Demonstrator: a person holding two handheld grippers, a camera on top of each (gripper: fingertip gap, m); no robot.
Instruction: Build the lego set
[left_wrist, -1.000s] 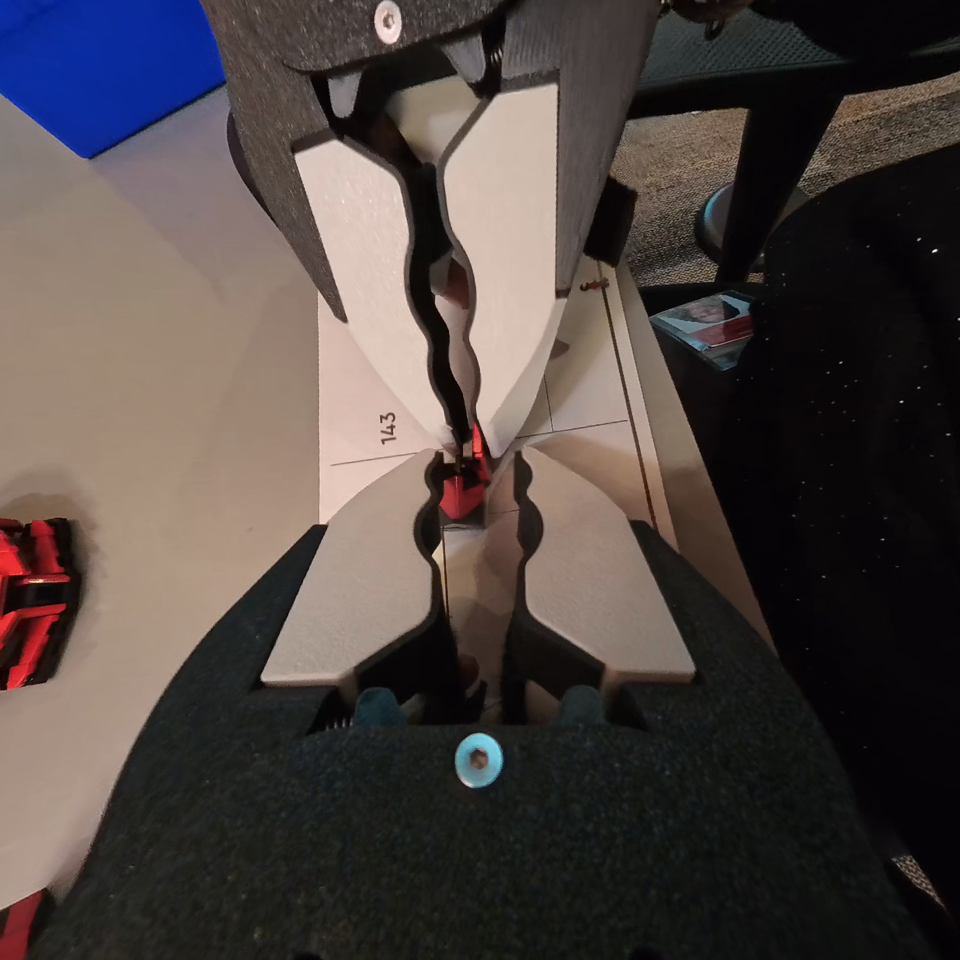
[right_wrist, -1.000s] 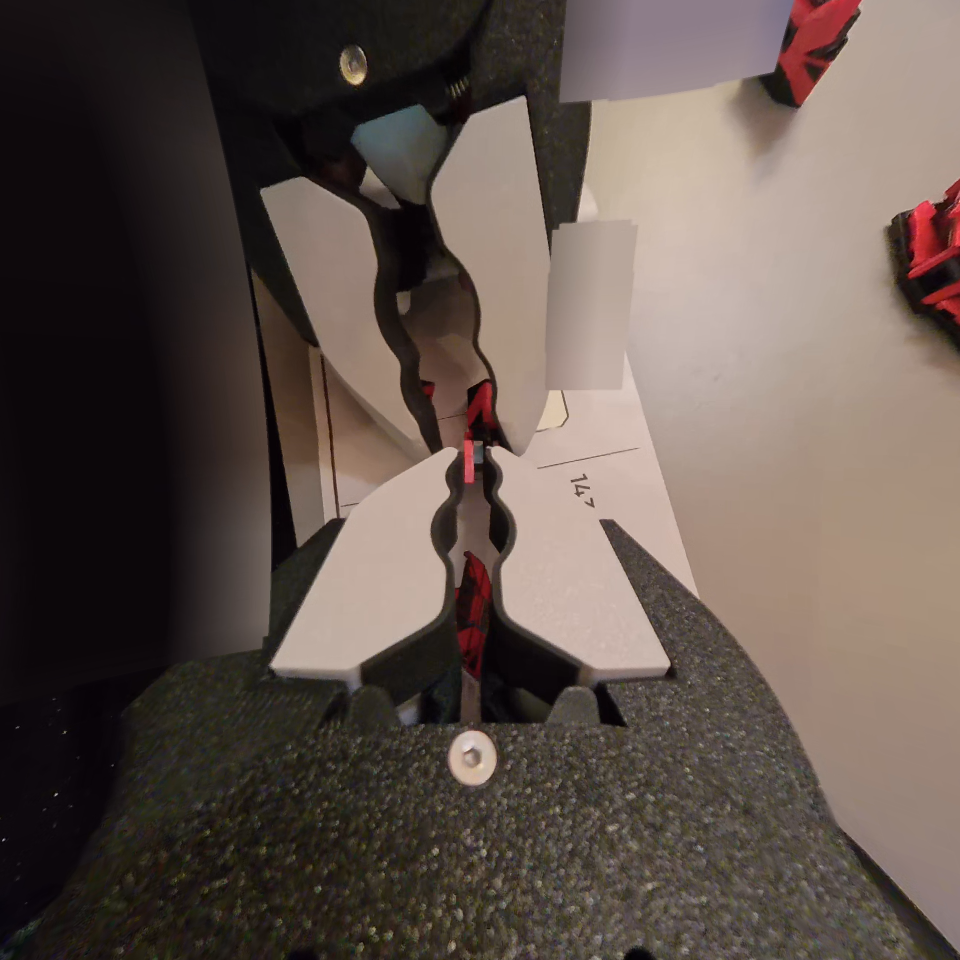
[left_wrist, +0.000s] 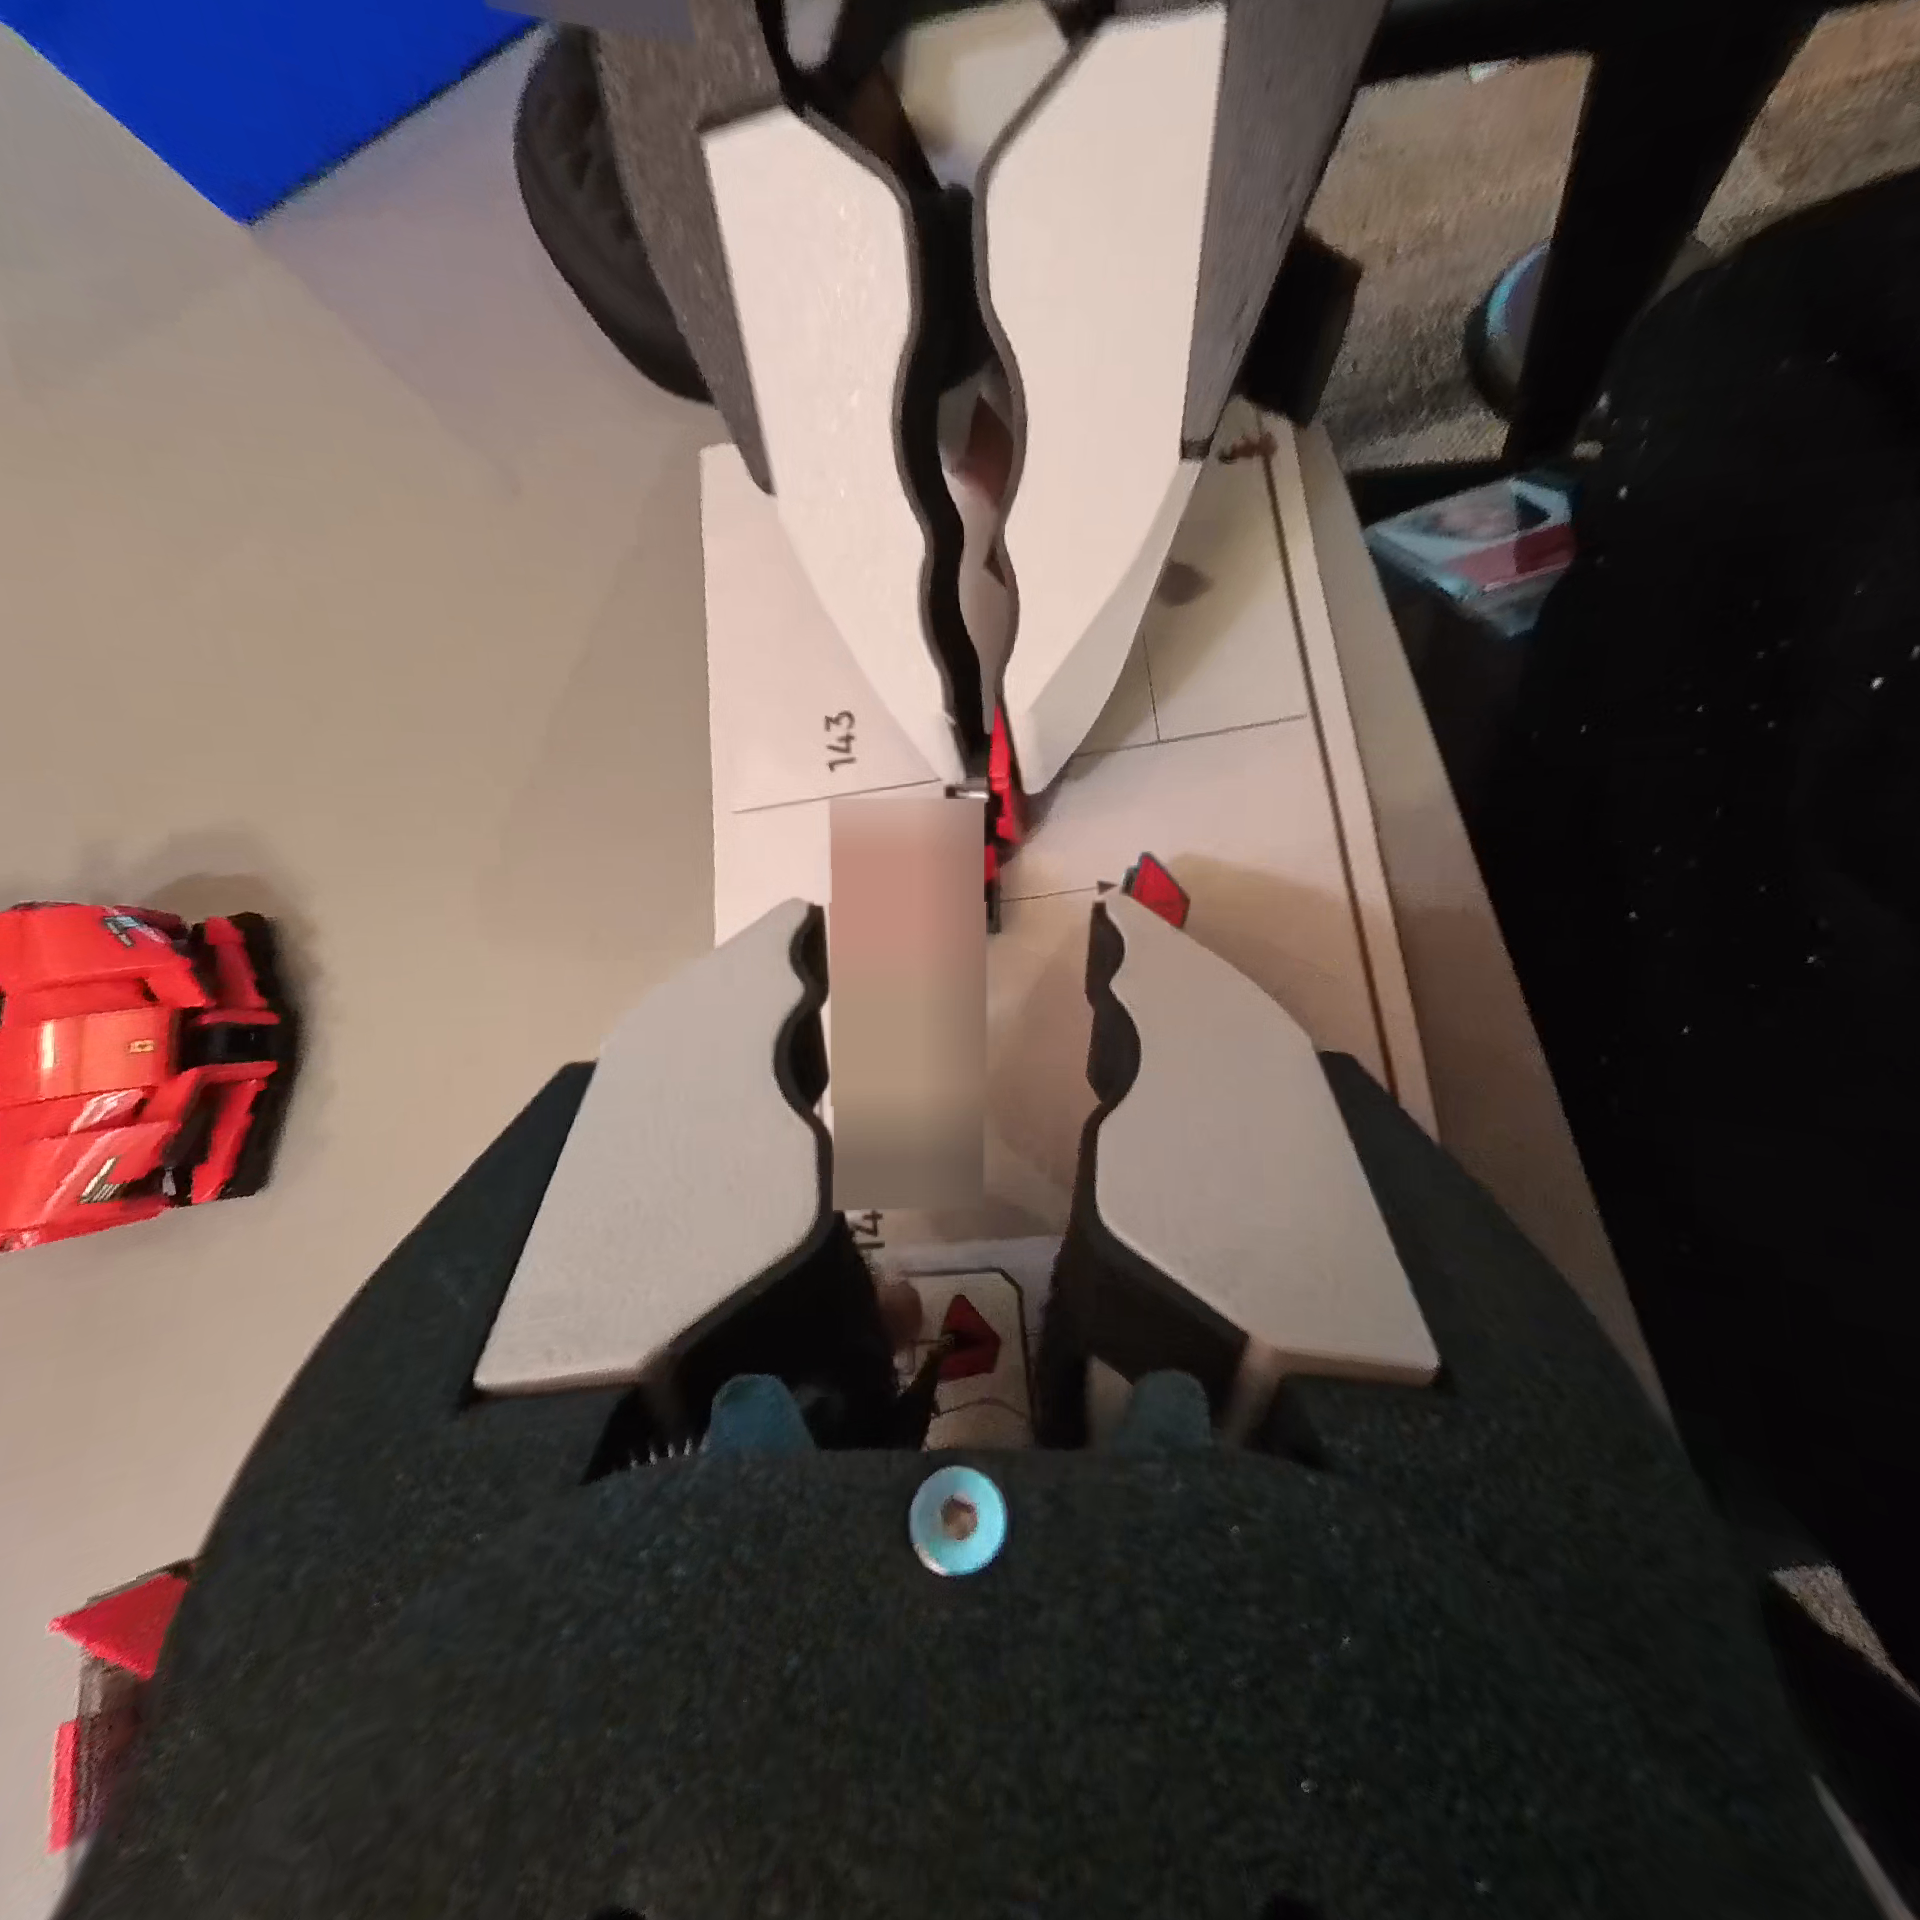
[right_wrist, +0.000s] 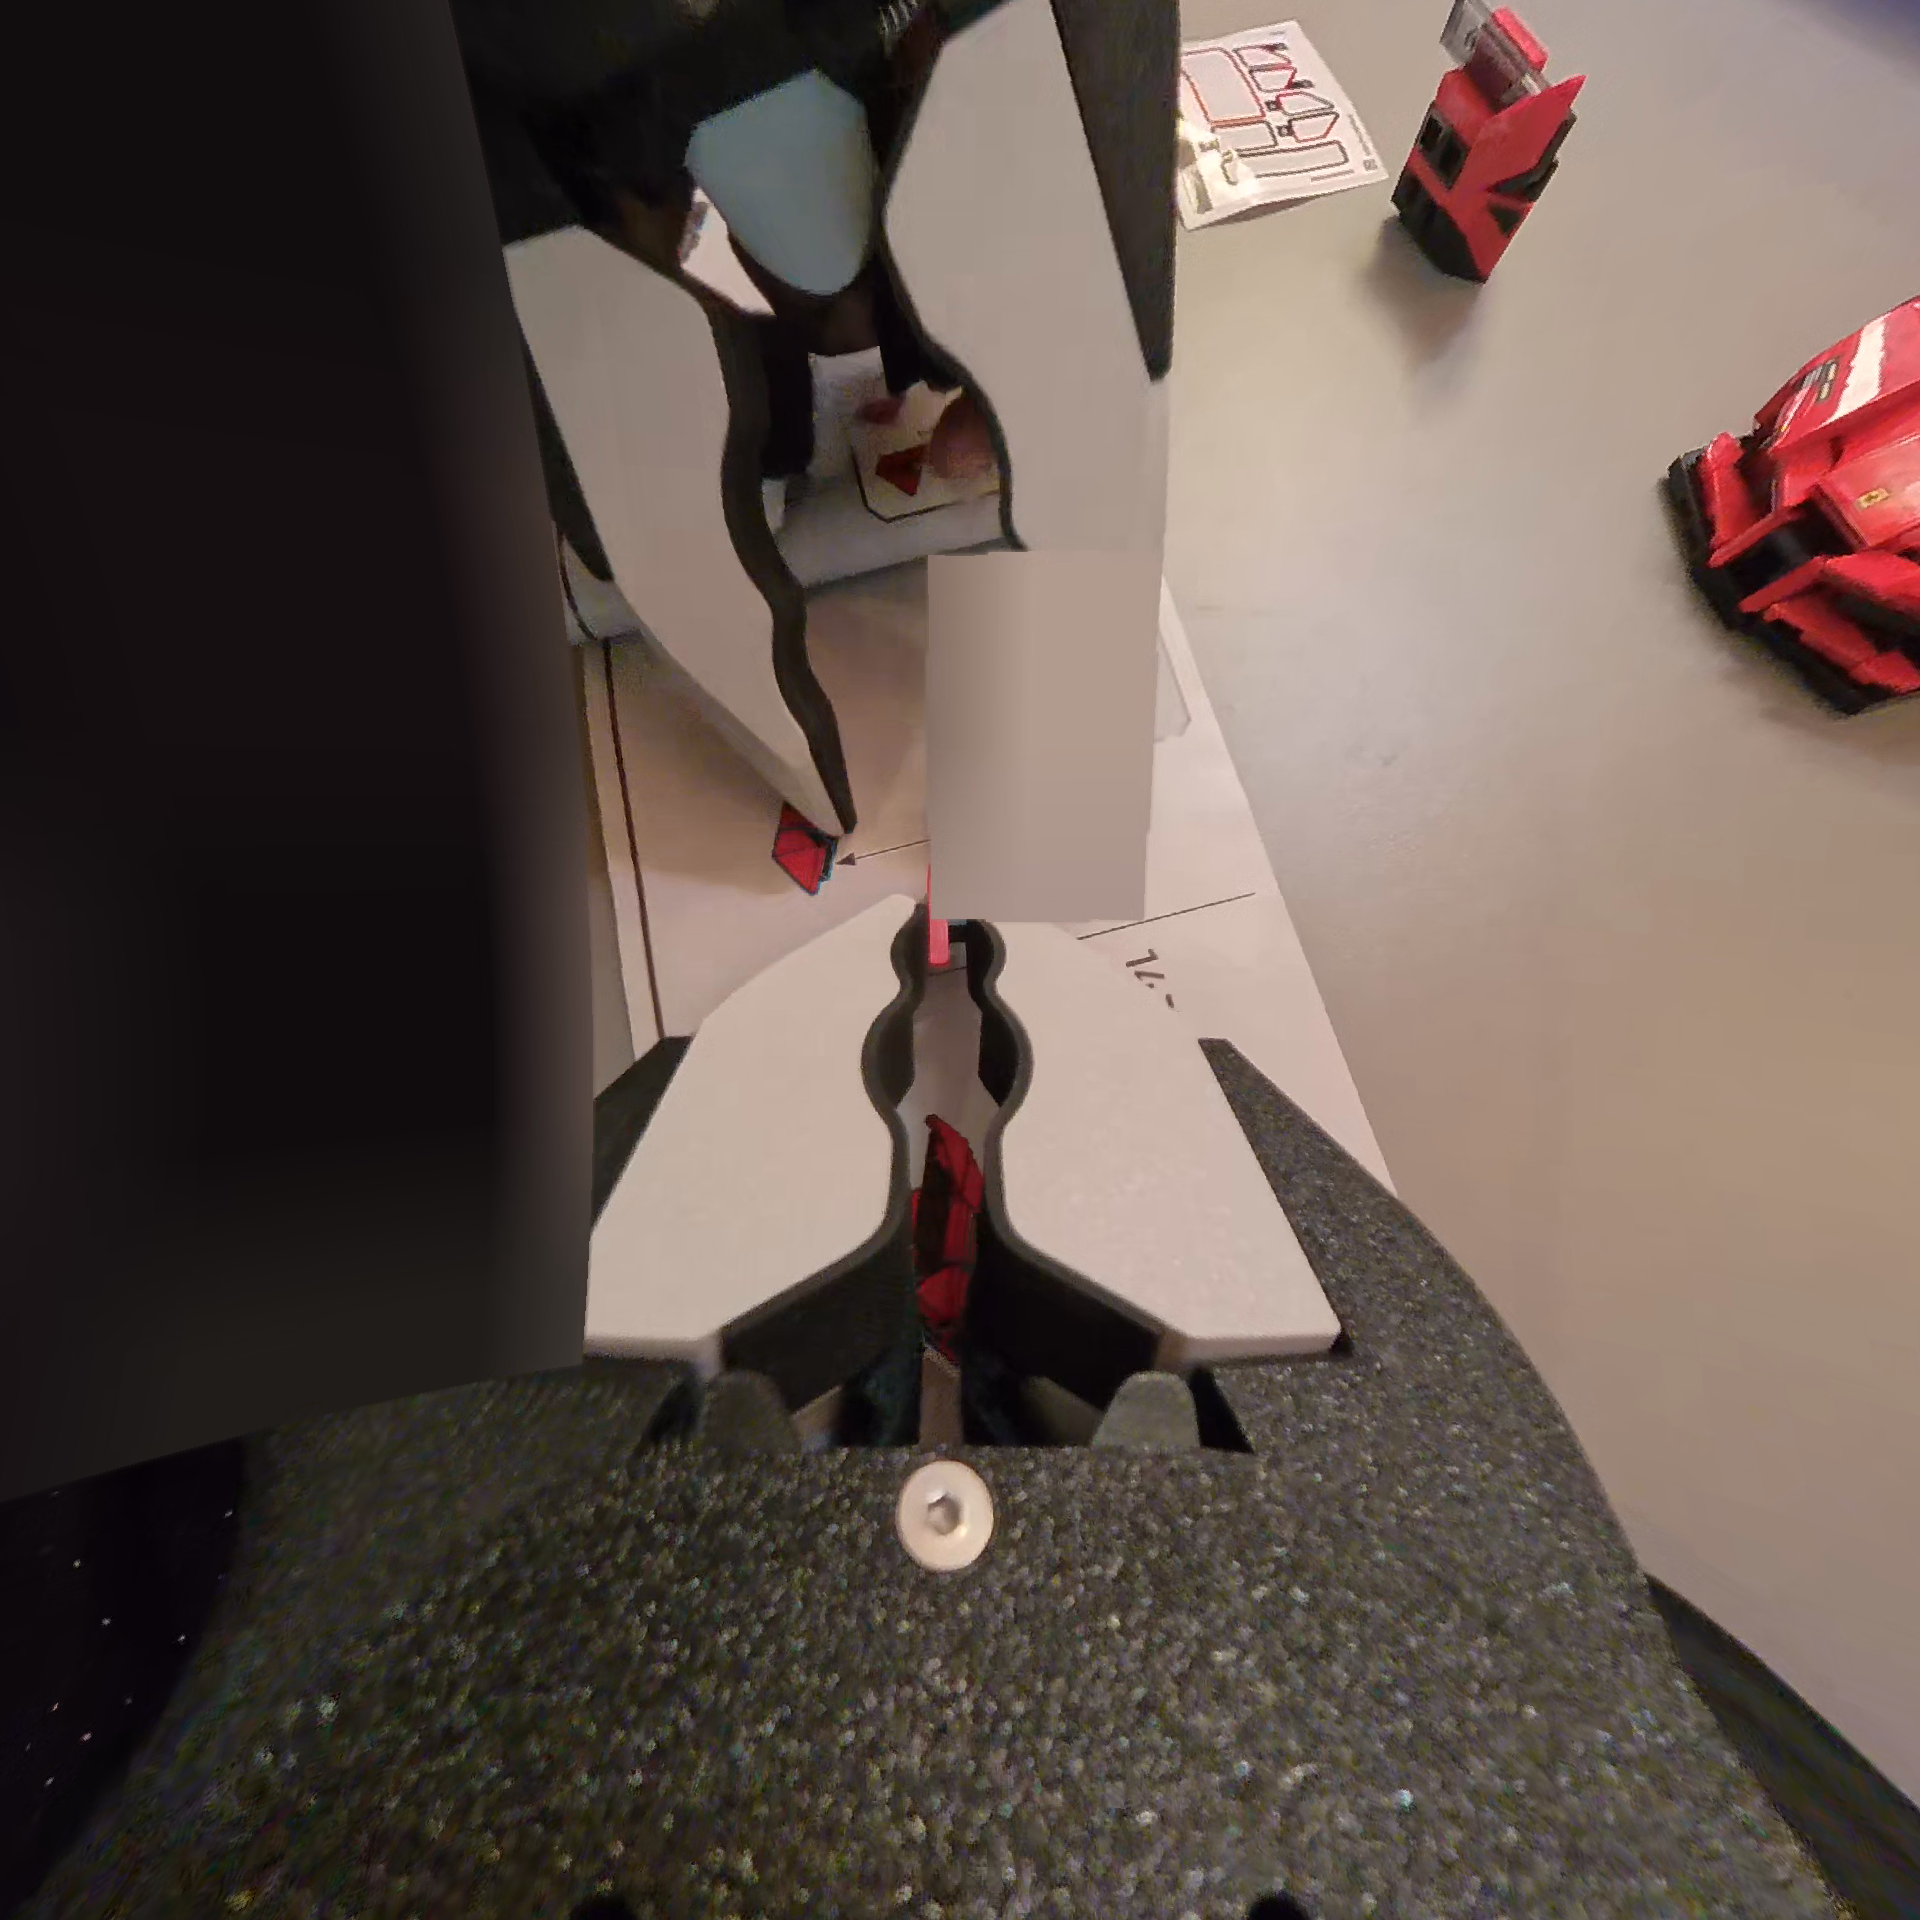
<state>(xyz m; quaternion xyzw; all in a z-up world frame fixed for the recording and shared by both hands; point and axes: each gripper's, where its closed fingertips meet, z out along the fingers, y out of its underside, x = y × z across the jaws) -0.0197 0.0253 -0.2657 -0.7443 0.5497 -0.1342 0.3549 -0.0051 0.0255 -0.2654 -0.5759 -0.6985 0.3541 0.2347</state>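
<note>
Vs 1 s ago: the left gripper (left_wrist: 956, 914), grey-fingered w/ black foam body, was pinched on the small red lego piece (left_wrist: 1000, 774); now its jaws stand wide apart w/ nothing between them, and it sits further from the other tool. The right gripper (right_wrist: 940, 935), same build, is still clamped on that red piece (right_wrist: 938, 940) at its fingertips, jaws nearly touching. The piece hangs over the white instruction booklet (left_wrist: 790, 665), which lies open along the table edge. The view has also widened: more of the red lego car (left_wrist: 125, 1070) shows at left than before, when only its rear end was in frame.

Counts: 2 grippers, facing each other tip to tip. 1 held red piece. 1 red-and-black lego car (right_wrist: 1829, 520) on the beige table (left_wrist: 343, 623), well apart from the booklet. 1 red-and-black lego sub-assembly block (right_wrist: 1486, 166) standing further back, near 1 white sticker sheet (right_wrist: 1273, 114). 1 booklet. 1 blue box (left_wrist: 270, 83) at the table's far corner. In the left wrist view, red bits at bottom-left edge, too blurred to tell.
</note>
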